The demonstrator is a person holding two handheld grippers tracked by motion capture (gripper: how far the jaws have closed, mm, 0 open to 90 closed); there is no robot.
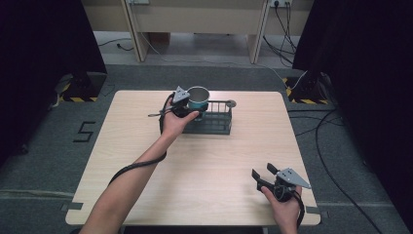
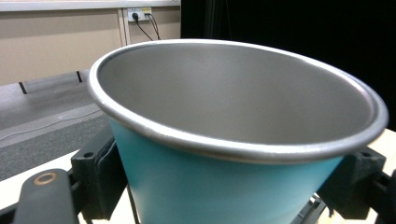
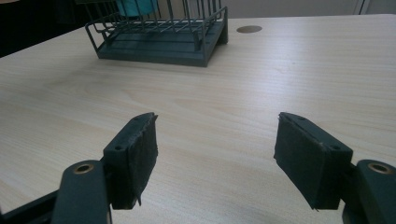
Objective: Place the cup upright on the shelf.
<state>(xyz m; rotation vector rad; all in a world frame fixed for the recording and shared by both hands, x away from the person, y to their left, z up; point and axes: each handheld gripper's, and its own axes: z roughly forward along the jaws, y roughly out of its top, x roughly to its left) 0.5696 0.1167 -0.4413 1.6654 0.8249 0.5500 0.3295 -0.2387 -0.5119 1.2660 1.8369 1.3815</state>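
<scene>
A teal cup [image 1: 198, 96] with a bare metal inside and rim is at the left end of a dark wire rack [image 1: 214, 123] at the table's far middle. My left gripper [image 1: 194, 106] is shut on the cup. In the left gripper view the black pads [image 2: 100, 177] press the cup's teal wall [image 2: 224, 186] from both sides. I cannot tell whether the cup rests on the rack. My right gripper [image 1: 263, 172] hangs open over bare table near the front right corner. In the right gripper view, the gripper [image 3: 215, 154] has nothing between its jaws, and the rack [image 3: 159, 46] and a bit of the cup [image 3: 135, 7] lie ahead.
The light wooden table [image 1: 204, 165] has a round cable hole [image 1: 231, 103] just right of the rack's far end. Cables run over the grey floor at the right. Dark curtains stand at both sides, and a desk with sockets stands behind.
</scene>
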